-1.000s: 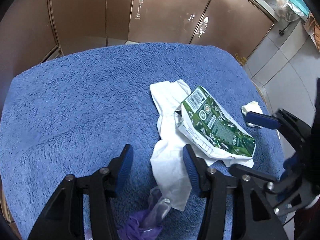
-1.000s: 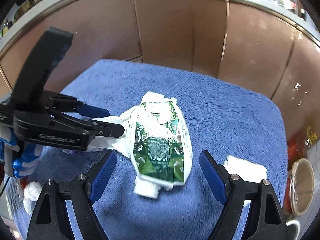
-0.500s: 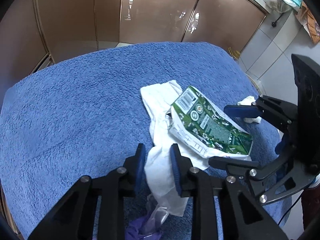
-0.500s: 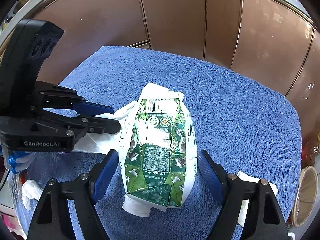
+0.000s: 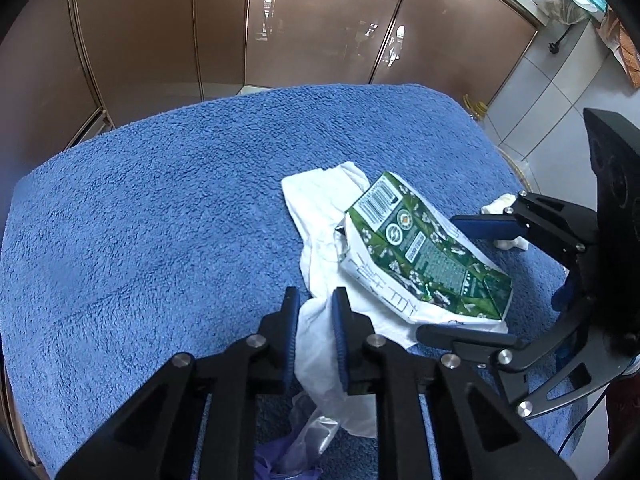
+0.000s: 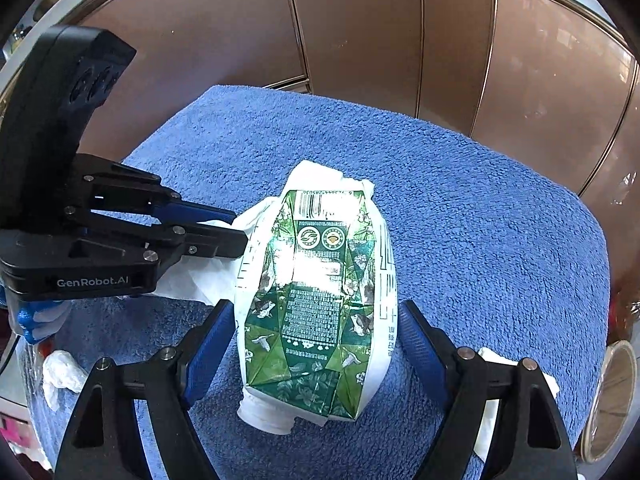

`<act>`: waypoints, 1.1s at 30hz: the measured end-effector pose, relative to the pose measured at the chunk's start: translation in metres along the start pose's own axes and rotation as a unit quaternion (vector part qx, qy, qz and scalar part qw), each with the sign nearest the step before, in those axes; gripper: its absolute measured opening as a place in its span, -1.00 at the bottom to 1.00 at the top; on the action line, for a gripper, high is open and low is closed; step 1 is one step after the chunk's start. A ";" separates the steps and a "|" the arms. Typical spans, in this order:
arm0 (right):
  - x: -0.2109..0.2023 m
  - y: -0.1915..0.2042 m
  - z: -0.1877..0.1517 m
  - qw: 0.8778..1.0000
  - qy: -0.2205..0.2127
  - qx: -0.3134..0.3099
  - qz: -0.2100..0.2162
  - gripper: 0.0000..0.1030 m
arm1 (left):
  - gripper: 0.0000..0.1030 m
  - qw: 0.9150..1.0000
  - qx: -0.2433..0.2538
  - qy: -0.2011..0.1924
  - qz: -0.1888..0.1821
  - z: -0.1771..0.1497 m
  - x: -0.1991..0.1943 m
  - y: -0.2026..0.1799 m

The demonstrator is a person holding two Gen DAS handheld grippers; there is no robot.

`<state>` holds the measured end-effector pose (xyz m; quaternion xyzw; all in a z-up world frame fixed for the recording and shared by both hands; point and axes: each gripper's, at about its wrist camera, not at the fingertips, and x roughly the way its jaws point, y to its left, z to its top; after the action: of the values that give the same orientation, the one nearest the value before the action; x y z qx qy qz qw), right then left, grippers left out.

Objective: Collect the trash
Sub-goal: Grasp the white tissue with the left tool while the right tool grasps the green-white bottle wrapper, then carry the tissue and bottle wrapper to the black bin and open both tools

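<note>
A flattened green and white carton (image 5: 420,248) (image 6: 316,280) lies on a blue towel (image 5: 160,220), partly on top of a white tissue (image 5: 320,208) (image 6: 208,272). My left gripper (image 5: 315,312) (image 6: 240,228) reaches in from the carton's left. Its jaws are closing, and the near end of the tissue is bunched between the pads. My right gripper (image 6: 316,312) (image 5: 436,276) stands open astride the carton's lower half, one finger on each side, neither squeezing it.
One crumpled white wad (image 5: 500,204) (image 6: 492,360) lies right of the carton, another (image 6: 60,368) at the towel's left edge. A purple plastic scrap (image 5: 288,464) lies under the left gripper. Brown cabinet doors (image 5: 300,20) rise behind. A tape roll (image 6: 612,392) sits off the towel's right edge.
The left jaws went from wide apart to a narrow gap, pinching the tissue's end. The right gripper came forward and down, so the carton now lies between its fingers.
</note>
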<state>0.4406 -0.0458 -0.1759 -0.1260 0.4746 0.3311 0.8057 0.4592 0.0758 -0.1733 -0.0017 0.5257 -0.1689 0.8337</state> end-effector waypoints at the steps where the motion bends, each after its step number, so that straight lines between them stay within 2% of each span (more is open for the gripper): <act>1: 0.001 0.000 0.000 1.000 0.001 -0.003 -0.002 0.57 | -0.72 1.000 0.000 -0.001 0.000 -0.001 -0.001 0.001; 8: 0.004 0.003 0.002 1.000 -0.003 -0.005 -0.013 0.55 | -0.87 1.000 -0.006 -0.006 0.000 -0.004 -0.002 0.004; 12: -0.011 0.001 -0.003 0.999 -0.029 0.012 -0.016 0.54 | -0.92 1.000 -0.004 -0.012 0.010 -0.007 -0.008 0.000; 23: -0.093 0.011 -0.040 0.993 -0.107 0.051 -0.021 0.54 | -0.95 0.998 -0.023 -0.065 0.006 -0.005 -0.060 -0.017; 33: -0.179 0.009 -0.108 0.980 -0.166 0.103 -0.049 0.54 | -0.95 0.994 -0.005 -0.111 0.003 -0.012 -0.128 -0.059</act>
<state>0.3025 -0.1693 -0.0787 -0.0086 0.3594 0.2568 0.8971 0.3820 0.0588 -0.0556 -0.0233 0.4307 -0.1622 0.8875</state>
